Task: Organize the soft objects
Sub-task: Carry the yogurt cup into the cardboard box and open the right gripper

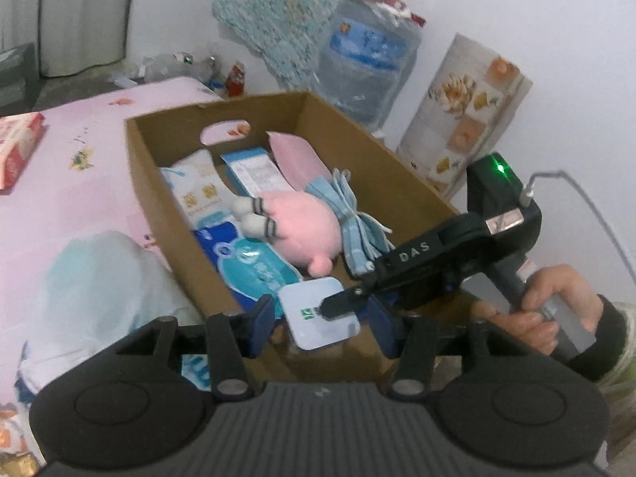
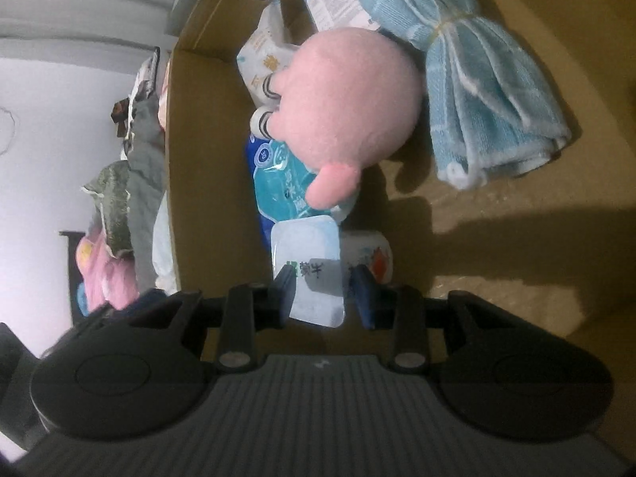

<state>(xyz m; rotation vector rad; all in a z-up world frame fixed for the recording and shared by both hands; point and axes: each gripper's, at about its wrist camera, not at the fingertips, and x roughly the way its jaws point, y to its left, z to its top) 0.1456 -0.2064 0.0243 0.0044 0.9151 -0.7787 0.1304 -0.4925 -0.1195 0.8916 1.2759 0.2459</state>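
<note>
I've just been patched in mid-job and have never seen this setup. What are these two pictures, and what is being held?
No robot here: a person's hand carries each tool. Each picture comes from a fisheye camera on one tool, looking along its two fingers.

The left view shows the left hand-held gripper, open and empty, over a cardboard box on a pink bedsheet. In the box lie a pink plush toy, a tied blue towel and a blue wipes pack.

The right view shows the right hand-held gripper inside the box, with a small white pouch between its jaws. One pad seems to stand clear of it, so the grip looks loose.
</note>
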